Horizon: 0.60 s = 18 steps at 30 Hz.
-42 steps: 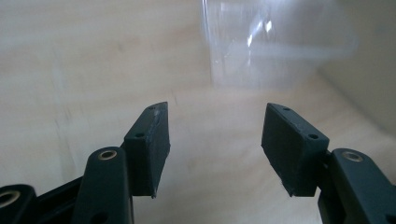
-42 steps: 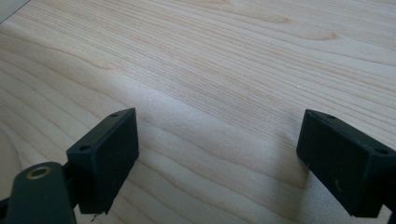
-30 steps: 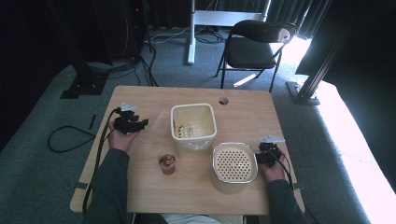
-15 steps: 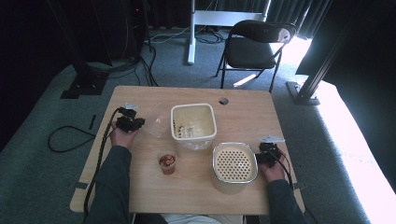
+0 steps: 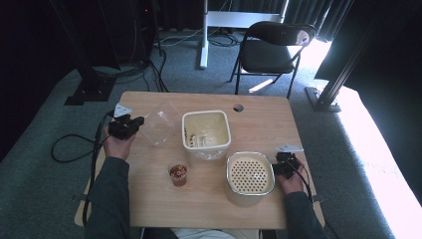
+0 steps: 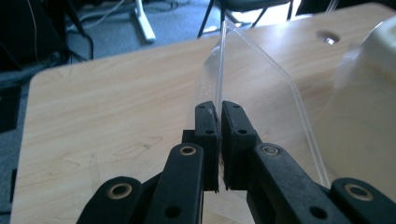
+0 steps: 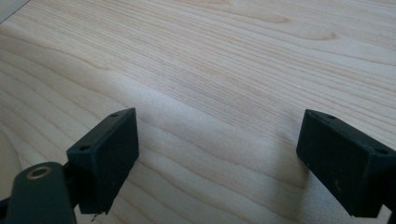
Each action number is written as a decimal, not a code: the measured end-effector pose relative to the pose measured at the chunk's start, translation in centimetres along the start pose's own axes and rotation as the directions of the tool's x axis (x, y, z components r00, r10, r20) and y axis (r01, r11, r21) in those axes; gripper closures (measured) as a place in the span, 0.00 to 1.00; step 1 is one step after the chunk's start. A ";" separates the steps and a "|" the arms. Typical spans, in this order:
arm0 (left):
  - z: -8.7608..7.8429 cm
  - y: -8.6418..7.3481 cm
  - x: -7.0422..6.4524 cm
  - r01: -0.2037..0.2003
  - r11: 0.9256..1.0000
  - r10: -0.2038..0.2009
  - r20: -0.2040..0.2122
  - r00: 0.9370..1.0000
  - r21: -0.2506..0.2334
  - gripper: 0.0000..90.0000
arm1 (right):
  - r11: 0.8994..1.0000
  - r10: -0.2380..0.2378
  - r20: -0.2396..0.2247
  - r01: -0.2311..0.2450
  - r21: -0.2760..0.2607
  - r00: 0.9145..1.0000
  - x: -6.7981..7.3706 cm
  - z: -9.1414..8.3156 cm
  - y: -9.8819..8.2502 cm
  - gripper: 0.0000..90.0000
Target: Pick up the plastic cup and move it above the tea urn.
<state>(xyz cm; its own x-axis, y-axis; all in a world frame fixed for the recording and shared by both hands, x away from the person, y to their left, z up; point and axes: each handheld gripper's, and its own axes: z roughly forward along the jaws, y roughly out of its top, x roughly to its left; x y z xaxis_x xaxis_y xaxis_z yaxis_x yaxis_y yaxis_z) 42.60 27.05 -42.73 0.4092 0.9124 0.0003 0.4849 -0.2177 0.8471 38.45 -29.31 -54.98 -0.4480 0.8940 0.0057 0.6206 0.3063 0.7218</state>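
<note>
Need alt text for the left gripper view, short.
The left gripper has its two black jaws shut on the edge of a clear plastic lid, held on edge above the wooden table. A cream container shows at the right.

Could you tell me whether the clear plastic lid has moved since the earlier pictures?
Yes. The clear plastic lid, clamped in the left gripper, now tilts up off the wooden table, beside the cream square container.
</note>
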 end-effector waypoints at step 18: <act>-5.1 4.4 -1.4 -0.038 0.991 0.045 0.047 0.998 -0.130 0.98 | 1.000 0.001 0.001 -0.001 0.000 1.000 0.0 0.0 0.0 0.14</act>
<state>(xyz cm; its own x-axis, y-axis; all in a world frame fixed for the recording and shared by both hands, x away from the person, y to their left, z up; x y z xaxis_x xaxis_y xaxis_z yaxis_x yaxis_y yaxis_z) 40.24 26.60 -36.29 0.4664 0.8845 0.0134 0.3640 -0.2057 0.9084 38.45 -29.29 -54.97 -0.4466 0.8947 0.0055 0.6212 0.3056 0.7216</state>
